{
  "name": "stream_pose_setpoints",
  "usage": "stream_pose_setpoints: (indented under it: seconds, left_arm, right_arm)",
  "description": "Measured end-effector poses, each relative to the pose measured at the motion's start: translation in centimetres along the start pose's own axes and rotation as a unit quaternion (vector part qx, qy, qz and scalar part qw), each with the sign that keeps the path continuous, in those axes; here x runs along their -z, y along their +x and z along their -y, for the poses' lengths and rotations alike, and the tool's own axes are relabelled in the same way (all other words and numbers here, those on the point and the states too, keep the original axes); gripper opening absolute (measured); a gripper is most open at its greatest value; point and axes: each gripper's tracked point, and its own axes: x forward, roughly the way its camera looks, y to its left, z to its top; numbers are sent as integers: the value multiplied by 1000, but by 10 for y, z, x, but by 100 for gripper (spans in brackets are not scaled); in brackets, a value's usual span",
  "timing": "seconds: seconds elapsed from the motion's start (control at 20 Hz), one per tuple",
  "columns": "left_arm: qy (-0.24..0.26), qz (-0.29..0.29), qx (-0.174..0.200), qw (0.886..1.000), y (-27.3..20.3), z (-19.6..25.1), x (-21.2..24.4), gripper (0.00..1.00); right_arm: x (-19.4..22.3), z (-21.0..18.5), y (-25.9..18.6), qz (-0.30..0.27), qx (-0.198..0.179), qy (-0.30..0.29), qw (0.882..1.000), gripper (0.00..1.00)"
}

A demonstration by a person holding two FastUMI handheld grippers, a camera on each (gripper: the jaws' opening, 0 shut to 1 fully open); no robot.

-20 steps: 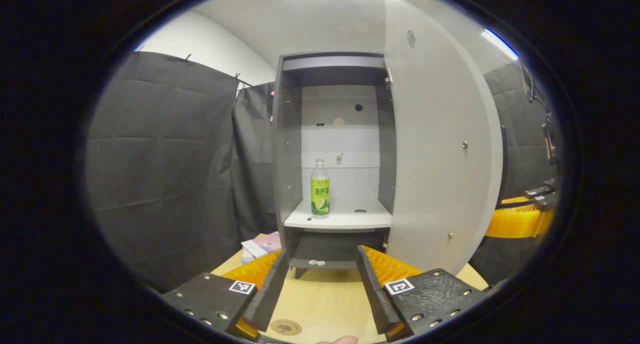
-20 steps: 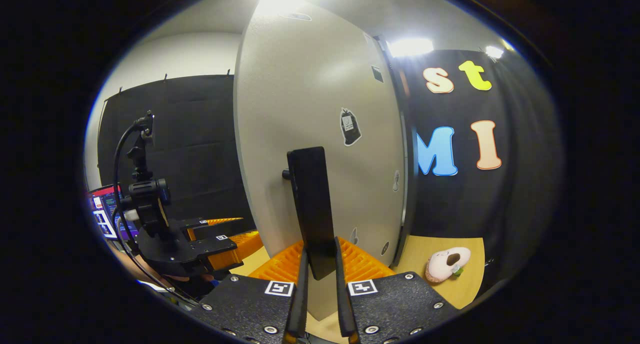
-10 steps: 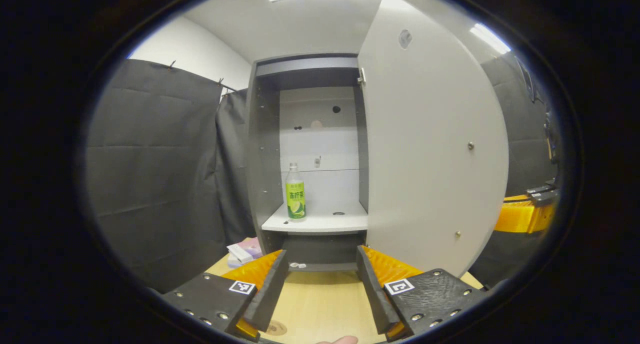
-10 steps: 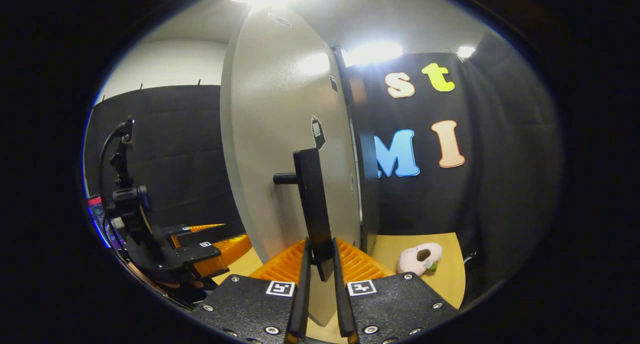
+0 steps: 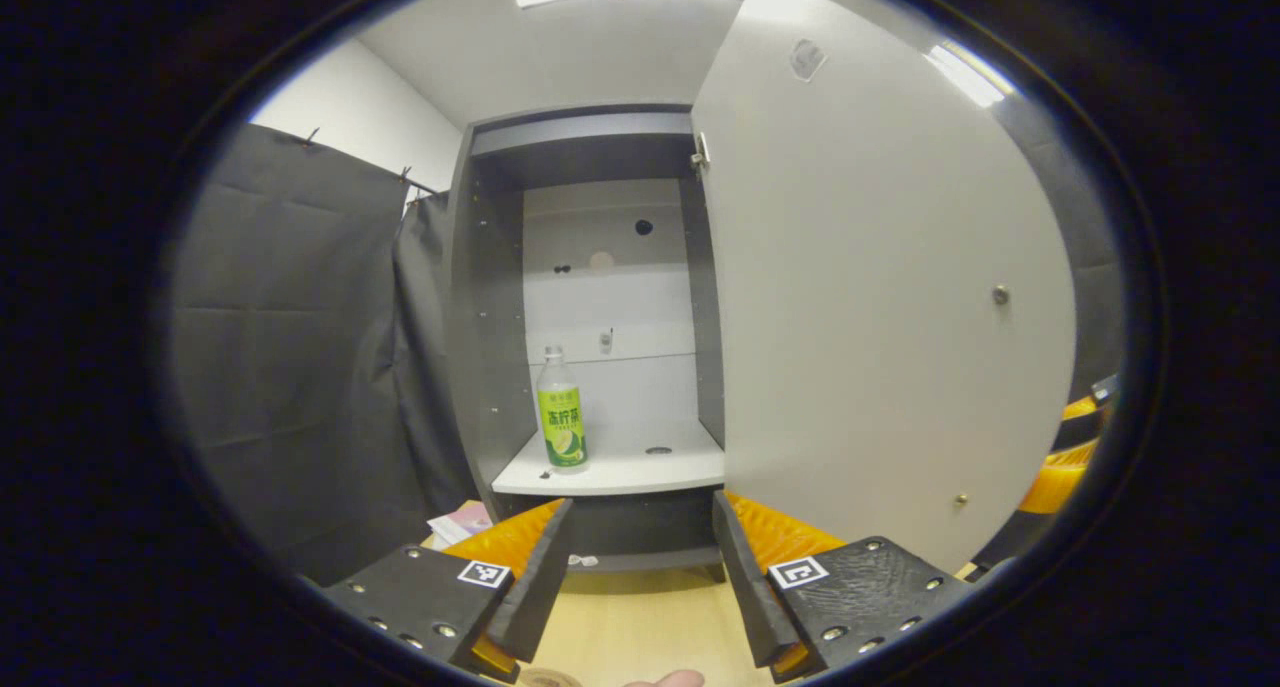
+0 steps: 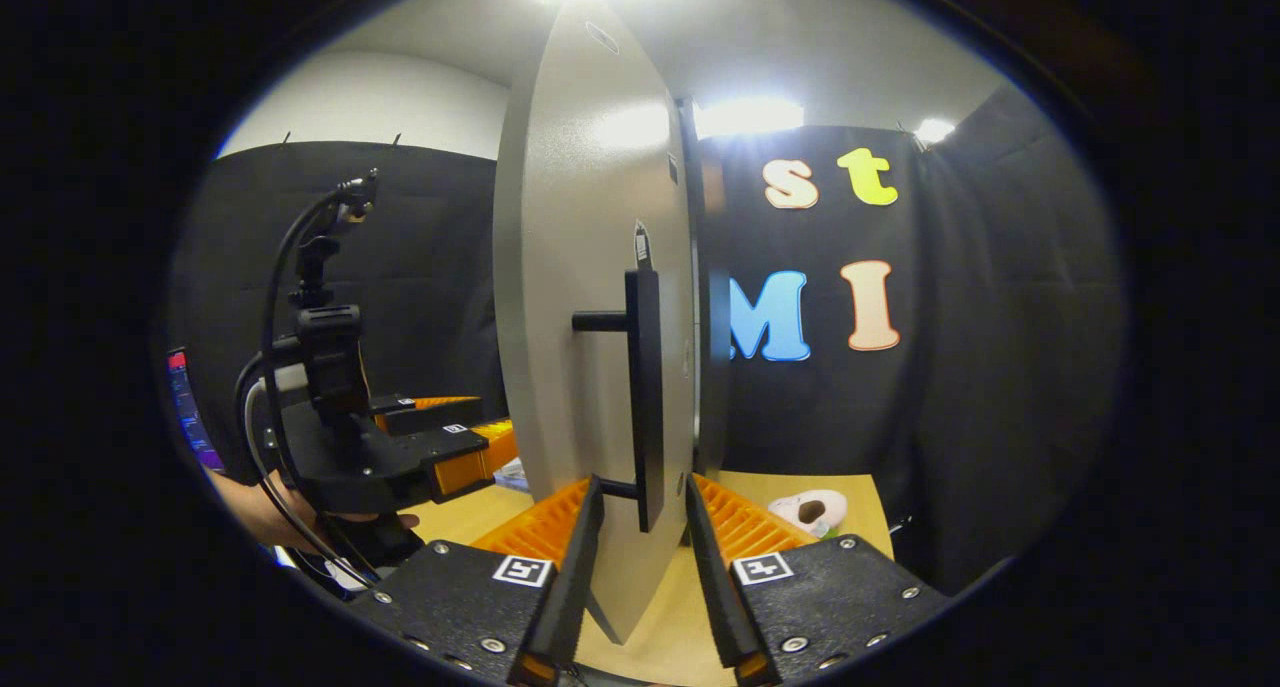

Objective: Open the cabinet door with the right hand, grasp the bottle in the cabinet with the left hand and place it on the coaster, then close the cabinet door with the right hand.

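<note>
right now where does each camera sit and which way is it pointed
Left gripper view: rides the left gripper, open, facing into the open cabinet at the bottle on its shelf; a fingertip of the person shows at the bottom.
Right gripper view: rides the right gripper, fingers apart either side of the door handle, looking along the door's edge.
Shared: the cabinet door and the left gripper.

We see the clear, green-labelled plastic bottle (image 5: 561,410) upright on the grey cabinet's (image 5: 489,297) shelf, beside its open door (image 5: 870,297).
</note>
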Motion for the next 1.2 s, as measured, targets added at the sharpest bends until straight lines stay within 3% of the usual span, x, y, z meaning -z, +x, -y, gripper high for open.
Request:
stream_pose_setpoints:
  seconds: [0.15, 0.35, 0.45, 0.6, 0.8, 1.0, 1.2]
  left_arm:
    - [-3, 7, 3, 1000, 34, -17, 1, 78]
    - [-18, 9, 21, 1000, 81, -27, 11, 78]
    - [-15, 12, 13, 1000, 99, -38, 13, 78]
    - [-7, 20, 4, 1000, 125, -53, 13, 78]
    - [14, 26, -1, 1000, 161, -70, 15, 78]
    - [6, 32, -5, 999, 199, -93, 11, 78]
    - [18, 35, -11, 999, 235, -110, 12, 78]
  right_arm:
    - [-17, 23, 4, 13, 41, 3, 999, 78]
    - [-17, 32, 2, 28, 70, 15, 997, 95]
    - [-18, 39, -5, 35, 92, -3, 995, 95]
    - [-13, 74, -16, 37, 164, -24, 985, 95]
    - [3, 114, -20, 15, 233, 24, 972, 95]
    - [17, 129, -14, 6, 272, 91, 958, 95]
    - [34, 134, -6, -12, 299, 104, 949, 94]
